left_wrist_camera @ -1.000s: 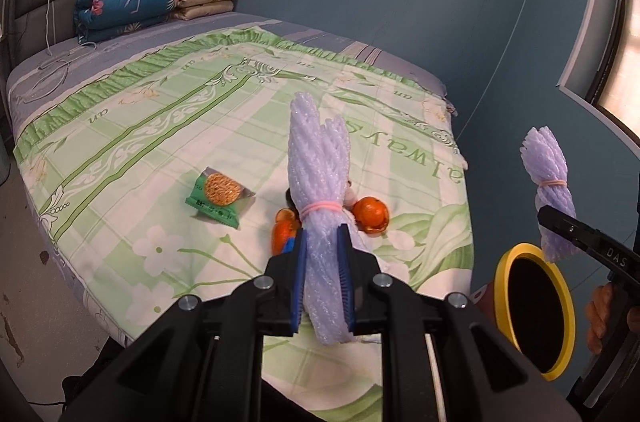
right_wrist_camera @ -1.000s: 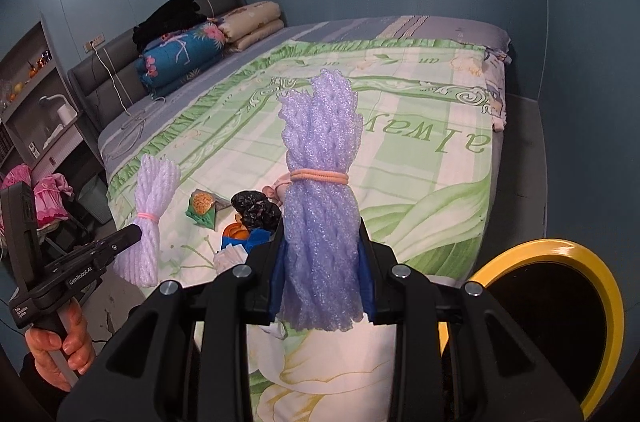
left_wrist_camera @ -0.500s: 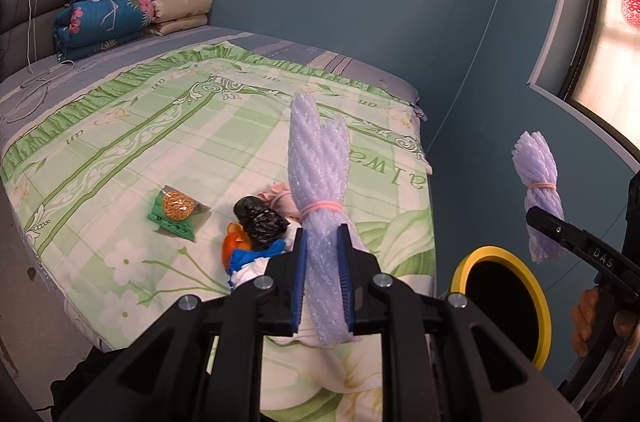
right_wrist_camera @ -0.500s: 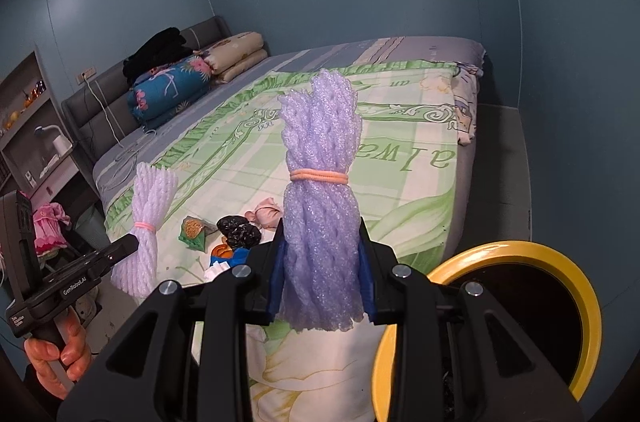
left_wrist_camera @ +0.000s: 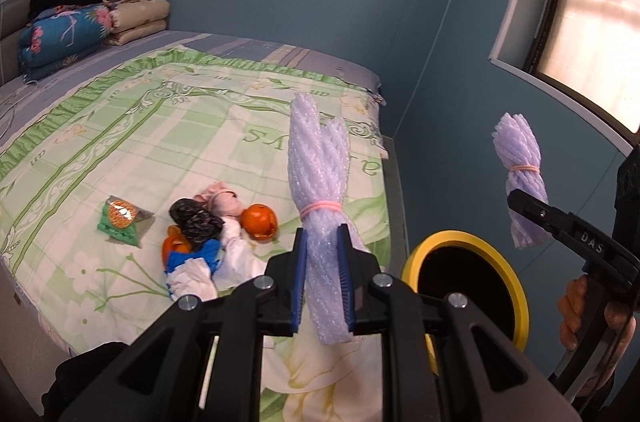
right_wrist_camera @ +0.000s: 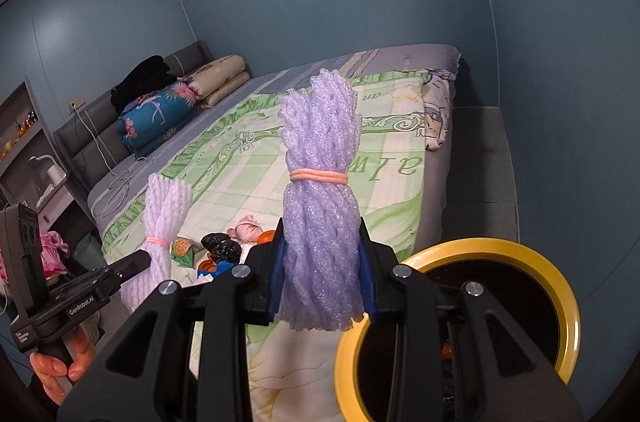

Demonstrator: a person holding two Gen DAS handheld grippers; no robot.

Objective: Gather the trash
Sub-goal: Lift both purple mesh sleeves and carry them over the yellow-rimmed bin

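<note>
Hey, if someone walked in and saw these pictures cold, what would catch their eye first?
Probably the two purple foam-net bundles: one clamped upright in the left gripper, the other in the right gripper. Next, the yellow-rimmed bin standing open beside the bed, and the little trash pile left on the green bedspread.

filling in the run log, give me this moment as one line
left gripper: shut on left foam bundle | right gripper: shut on right foam bundle | yellow-rimmed bin: beside bed | trash pile: on bed

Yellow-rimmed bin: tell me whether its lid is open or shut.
Open. The yellow-rimmed bin shows a dark, uncovered mouth in both wrist views, and no lid is visible on it.
</note>
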